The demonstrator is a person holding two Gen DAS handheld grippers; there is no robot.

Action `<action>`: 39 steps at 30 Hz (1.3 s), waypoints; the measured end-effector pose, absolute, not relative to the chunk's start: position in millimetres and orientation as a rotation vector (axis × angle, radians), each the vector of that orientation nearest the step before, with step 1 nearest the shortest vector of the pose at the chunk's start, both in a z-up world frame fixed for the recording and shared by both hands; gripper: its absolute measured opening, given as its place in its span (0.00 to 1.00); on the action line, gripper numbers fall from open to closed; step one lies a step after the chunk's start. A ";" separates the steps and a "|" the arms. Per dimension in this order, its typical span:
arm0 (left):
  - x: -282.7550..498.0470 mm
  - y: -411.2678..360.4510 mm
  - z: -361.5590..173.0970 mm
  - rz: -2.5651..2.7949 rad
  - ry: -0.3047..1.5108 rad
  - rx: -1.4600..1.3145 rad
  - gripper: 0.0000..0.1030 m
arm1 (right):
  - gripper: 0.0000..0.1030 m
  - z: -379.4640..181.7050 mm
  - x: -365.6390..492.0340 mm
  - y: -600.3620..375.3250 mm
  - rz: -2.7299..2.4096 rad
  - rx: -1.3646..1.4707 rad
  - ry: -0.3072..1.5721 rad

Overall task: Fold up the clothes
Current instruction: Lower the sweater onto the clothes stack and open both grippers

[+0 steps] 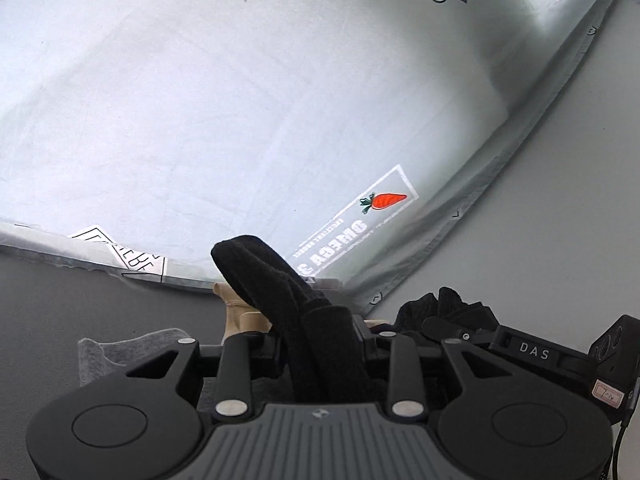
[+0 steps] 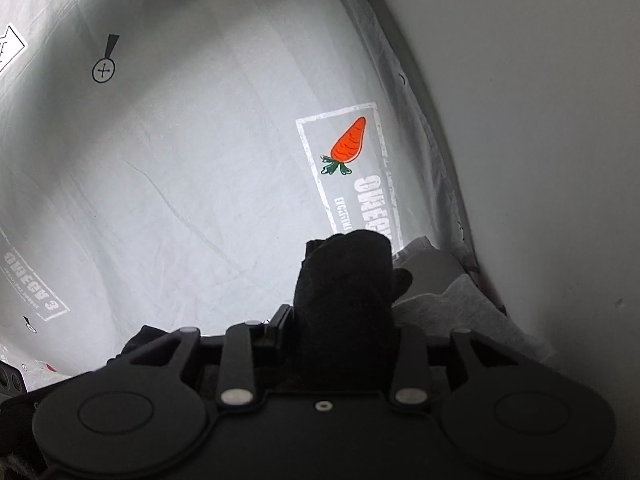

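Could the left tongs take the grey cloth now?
Probably not yet: a black garment fills the left tongs, and the grey cloth lies off to their side, not ahead.

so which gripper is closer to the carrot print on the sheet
Right, probably. The carrot print lies just ahead of the right gripper; from the left gripper it sits further off, to the right.
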State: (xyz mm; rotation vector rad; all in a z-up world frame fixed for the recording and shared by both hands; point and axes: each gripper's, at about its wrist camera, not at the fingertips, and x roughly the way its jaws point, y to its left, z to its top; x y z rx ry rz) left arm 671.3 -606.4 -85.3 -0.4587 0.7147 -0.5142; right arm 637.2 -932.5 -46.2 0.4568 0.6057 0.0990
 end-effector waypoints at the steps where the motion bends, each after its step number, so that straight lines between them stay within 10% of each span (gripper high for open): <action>1: 672.5 -604.5 -91.2 -0.499 0.723 -0.448 0.44 | 0.48 -48.8 639.9 -931.9 0.103 0.447 0.607; 7: 669.3 -587.4 -91.7 -0.430 0.720 -0.460 0.57 | 0.77 -27.8 641.7 -924.9 0.118 0.343 0.528; 16: 580.5 -530.2 -2.1 -0.382 0.505 -0.398 1.00 | 0.92 39.4 580.8 -878.0 0.086 0.192 0.350; 39: 270.4 -364.1 67.9 -0.198 0.366 -0.206 1.00 | 0.99 39.2 309.4 -619.7 0.154 0.238 0.461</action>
